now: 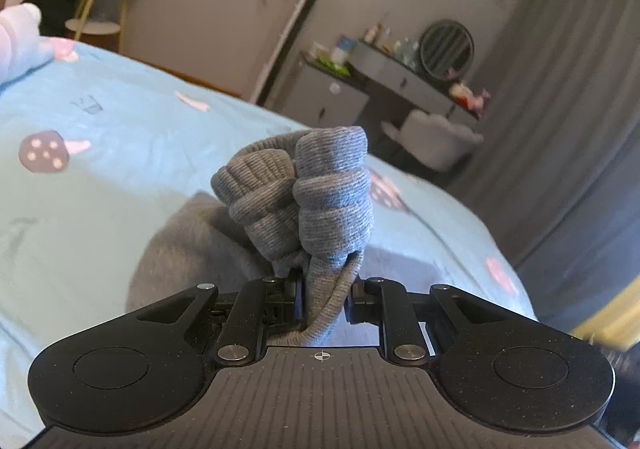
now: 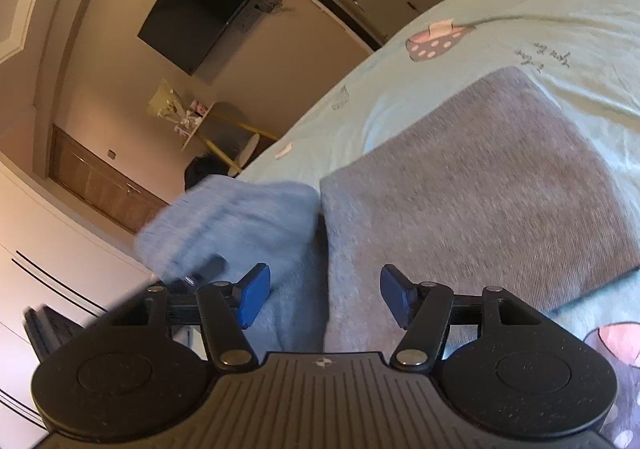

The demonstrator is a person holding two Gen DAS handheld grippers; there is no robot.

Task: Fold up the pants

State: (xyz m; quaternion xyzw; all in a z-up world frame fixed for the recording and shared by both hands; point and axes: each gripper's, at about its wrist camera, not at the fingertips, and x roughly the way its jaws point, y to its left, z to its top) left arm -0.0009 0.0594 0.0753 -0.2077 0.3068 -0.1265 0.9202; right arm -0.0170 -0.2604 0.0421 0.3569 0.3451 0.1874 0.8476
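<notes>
Bunched grey knit fills the left gripper, its jaws pressed together on a ribbed, rolled end of the pants — probably a cuff or waistband, which I cannot tell apart. That end stands lifted above the bed, while more grey cloth trails down to the sheet behind it. From the right wrist view, the rest of the pants lies as a flat grey panel on the pale blue sheet, with a blurred paler fold lifted at its near left edge. Over that near edge hangs the right gripper, blue pads spread and clamping nothing, though cloth shows between them. The main risk, as I judge it, is a crooked fold: the left grip holds a wad rather than a flat edge, so the layers may come down twisted or slip out unevenly — and with the right side free, the flat panel could drag across the bed.
</notes>
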